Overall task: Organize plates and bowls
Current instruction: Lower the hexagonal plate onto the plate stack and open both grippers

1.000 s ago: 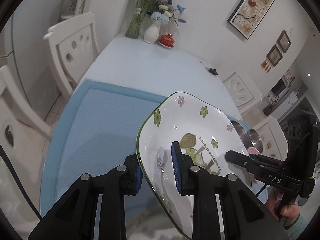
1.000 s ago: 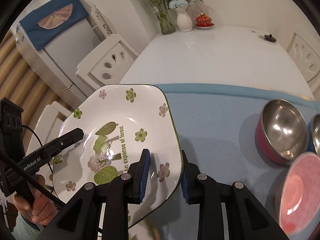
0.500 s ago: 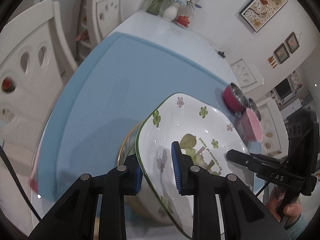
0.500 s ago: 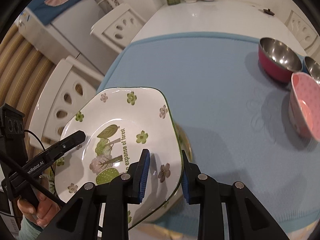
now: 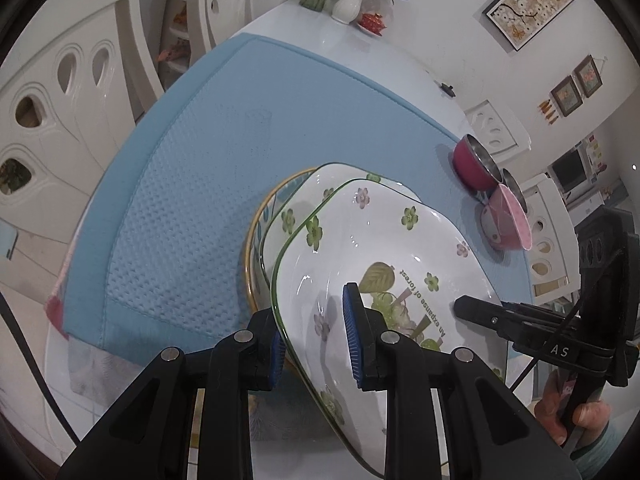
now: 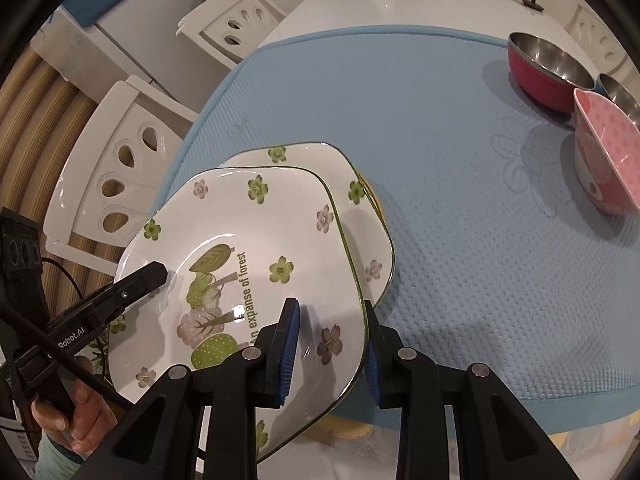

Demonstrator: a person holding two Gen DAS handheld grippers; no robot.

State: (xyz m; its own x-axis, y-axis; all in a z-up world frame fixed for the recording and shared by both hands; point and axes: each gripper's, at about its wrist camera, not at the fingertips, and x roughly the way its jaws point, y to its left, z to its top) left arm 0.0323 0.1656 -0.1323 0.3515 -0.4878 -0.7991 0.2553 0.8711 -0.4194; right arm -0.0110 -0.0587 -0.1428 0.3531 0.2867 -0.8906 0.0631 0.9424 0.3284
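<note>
Both grippers — left gripper (image 5: 314, 344), right gripper (image 6: 330, 346) — angled down, clamping floral plate (image 6: 256, 264).

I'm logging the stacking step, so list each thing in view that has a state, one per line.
Held flowered plate: lifted, tilted, gripped at both edges.
Second flowered plate: lying on the stack beneath.
Yellow-rimmed dish: bottom of stack, on the blue mat.
Pink dotted bowl: upright, empty.
Red steel bowl: upright, empty.
Left hand-held gripper: shut on plate rim.
Right hand-held gripper: shut on plate rim.
</note>
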